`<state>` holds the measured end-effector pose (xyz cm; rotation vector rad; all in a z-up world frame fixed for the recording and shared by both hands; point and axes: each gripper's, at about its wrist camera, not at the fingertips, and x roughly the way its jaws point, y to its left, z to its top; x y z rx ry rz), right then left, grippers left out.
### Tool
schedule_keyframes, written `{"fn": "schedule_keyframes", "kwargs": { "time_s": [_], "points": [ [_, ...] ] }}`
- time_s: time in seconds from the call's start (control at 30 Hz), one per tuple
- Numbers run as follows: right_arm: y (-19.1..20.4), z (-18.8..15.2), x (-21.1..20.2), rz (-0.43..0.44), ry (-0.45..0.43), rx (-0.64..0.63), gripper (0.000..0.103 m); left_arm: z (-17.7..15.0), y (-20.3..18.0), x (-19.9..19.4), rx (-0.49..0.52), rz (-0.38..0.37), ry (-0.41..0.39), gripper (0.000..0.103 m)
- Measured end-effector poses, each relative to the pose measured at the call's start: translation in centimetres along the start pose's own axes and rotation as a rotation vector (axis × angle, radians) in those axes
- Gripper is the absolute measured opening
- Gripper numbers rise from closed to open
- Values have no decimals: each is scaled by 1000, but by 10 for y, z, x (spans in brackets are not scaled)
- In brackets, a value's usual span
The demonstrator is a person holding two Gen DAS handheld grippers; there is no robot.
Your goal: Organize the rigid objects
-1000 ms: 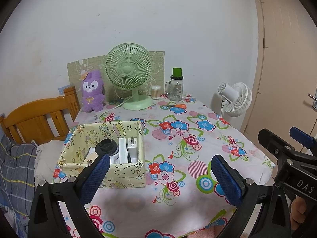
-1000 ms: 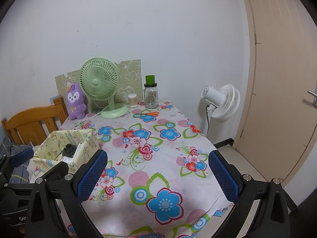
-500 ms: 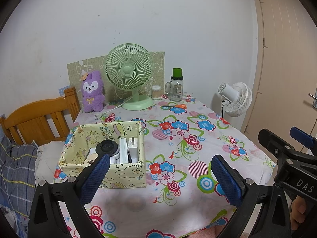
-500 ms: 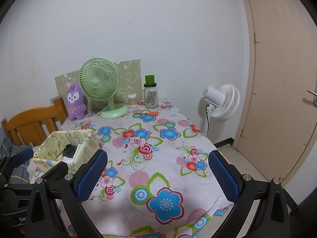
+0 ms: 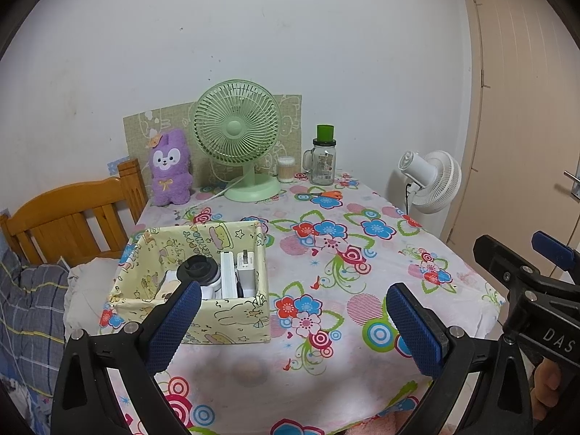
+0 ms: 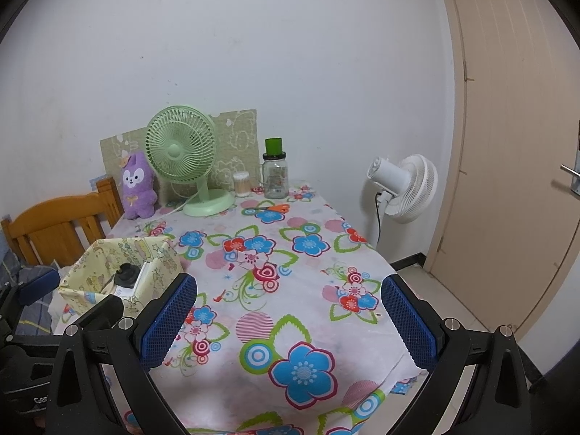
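Note:
A yellow cartoon-print fabric box stands on the left part of the floral table; it also shows in the right wrist view. Inside are a black-capped round item, a white flat box and a white charger. Orange-handled scissors lie near the back of the table. My left gripper is open and empty, held back from the table's front edge. My right gripper is open and empty, to the right of the left one.
At the back stand a green desk fan, a purple plush rabbit, a glass jar with a green lid and a cotton-swab pot. A wooden chair is at left, a white floor fan and a door at right.

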<state>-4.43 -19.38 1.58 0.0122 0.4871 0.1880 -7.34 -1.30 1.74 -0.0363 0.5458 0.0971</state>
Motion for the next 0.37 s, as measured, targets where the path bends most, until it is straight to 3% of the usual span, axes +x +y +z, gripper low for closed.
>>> {"fn": "schedule_keyframes", "kwargs": {
  "time_s": [0.37],
  "points": [
    [3,0,1,5,4,-1,103,-1,1,1,1,1,5,103]
  ]
}}
